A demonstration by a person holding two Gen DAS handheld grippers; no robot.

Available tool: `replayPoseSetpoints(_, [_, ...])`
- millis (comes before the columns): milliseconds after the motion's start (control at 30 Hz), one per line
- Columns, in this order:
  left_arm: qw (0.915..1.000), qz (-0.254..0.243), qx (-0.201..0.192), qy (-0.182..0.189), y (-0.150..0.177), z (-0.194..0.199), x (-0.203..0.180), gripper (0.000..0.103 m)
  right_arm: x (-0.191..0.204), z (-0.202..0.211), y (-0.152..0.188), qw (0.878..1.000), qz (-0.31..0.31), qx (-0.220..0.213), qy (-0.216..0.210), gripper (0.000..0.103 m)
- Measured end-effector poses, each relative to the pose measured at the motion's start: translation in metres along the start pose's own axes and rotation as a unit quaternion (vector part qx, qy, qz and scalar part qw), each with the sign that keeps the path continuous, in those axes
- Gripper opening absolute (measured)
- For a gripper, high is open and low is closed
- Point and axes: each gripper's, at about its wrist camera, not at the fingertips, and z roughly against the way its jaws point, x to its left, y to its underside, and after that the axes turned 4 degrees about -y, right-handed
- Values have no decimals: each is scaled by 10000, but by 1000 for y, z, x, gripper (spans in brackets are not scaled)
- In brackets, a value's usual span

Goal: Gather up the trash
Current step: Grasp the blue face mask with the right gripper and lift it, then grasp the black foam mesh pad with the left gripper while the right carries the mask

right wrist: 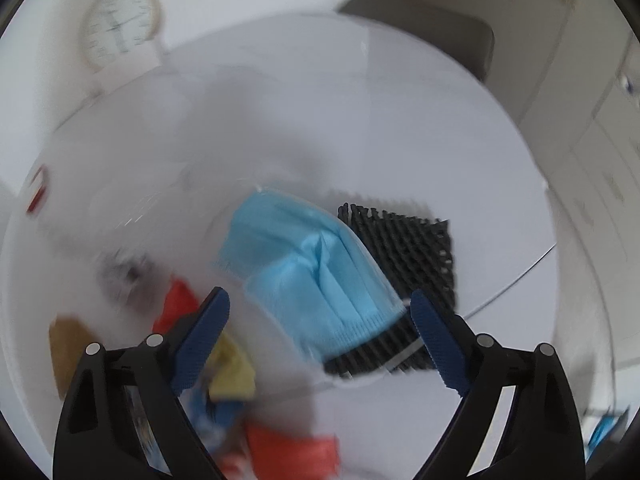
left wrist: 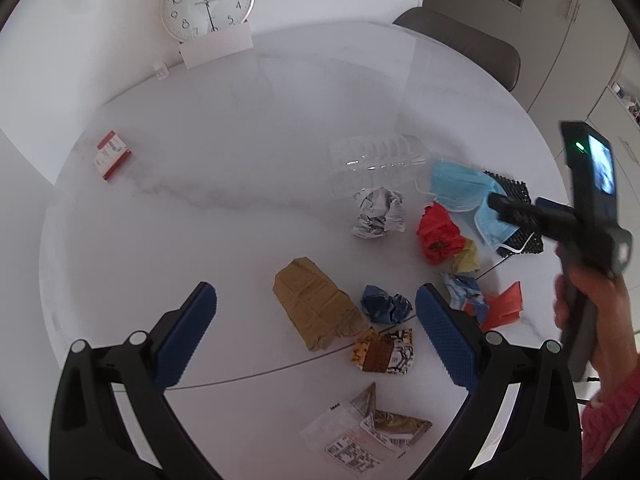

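Trash lies scattered on a round white table (left wrist: 224,208). My left gripper (left wrist: 316,294) is open above a brown taped package (left wrist: 320,312), with a crumpled blue paper (left wrist: 386,304) beside it. In the right wrist view, which is blurred, my right gripper (right wrist: 318,300) is open just over a light blue face mask (right wrist: 304,256) that lies partly on a black mesh mat (right wrist: 408,240). Nothing is pinched by its blue pads (right wrist: 436,340). The left wrist view shows the right gripper (left wrist: 500,204) over the mask (left wrist: 460,188), held by a person's hand (left wrist: 600,308).
Also on the table are crumpled white paper (left wrist: 378,212), a red wad (left wrist: 438,234), a yellow scrap (left wrist: 466,258), a clear plastic container (left wrist: 372,156), a brown-and-yellow wrapper (left wrist: 384,350), a labelled packet (left wrist: 360,432) and a red-and-white box (left wrist: 112,155). A clock (left wrist: 208,0) leans at the back.
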Motion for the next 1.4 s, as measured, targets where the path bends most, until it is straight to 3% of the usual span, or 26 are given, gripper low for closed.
replayPoseSetpoints(100, [9999,-56,53,88,-8,-12,-1,95,2,-17,-7,9990,-396,161,111,91])
replayPoseSetpoints(167, [9998,-129,67,120,-12,-17,-4,95,7,-24,-9,9986,-439,192,221,78])
replayPoseSetpoints(233, [9997,-198,61,141,-16,-21,-7,95,7,-27,-8,9987,-455,201,139,47])
replayPoseSetpoints(267, [9996,-238,49,144,-17,-23,-10,95,7,-26,-8,9986,-483,186,49,38])
replayPoseSetpoints(300, [9995,-281,47,142,-19,-24,-12,95,5,-25,-8,9985,-526,157,-53,19])
replayPoseSetpoints(333, [9994,-322,50,152,-20,-26,-14,95,3,-22,-7,9982,-566,122,-126,11])
replayPoseSetpoints(467, [9990,-400,44,204,-22,-28,-20,95,-8,-1,-5,9955,-763,-122,-551,4])
replayPoseSetpoints(600, [9983,-516,14,256,-22,-27,-29,95,-22,30,-6,9887,-1024,-440,-1006,4])
replayPoseSetpoints(700, [9970,-684,-62,350,-22,-22,-42,95,-40,60,-6,9773,-1349,-745,-1457,4])
replayPoseSetpoints(800, [9947,-896,-173,472,-25,-16,-61,95,-55,92,-6,9701,-1529,-1074,-1552,4])
replayPoseSetpoints(1033, [9849,-1397,-232,991,-40,-26,-144,95,-121,144,18,9652,-1800,-1528,-1128,4])
replayPoseSetpoints(1200, [9753,-1638,107,1480,-51,-63,-218,93,-156,151,40,9670,-1883,-1520,-800,4])
replayPoseSetpoints(1400, [9745,-1282,698,1703,-54,-111,-262,71,-197,164,65,9654,-2015,-1553,-570,4])
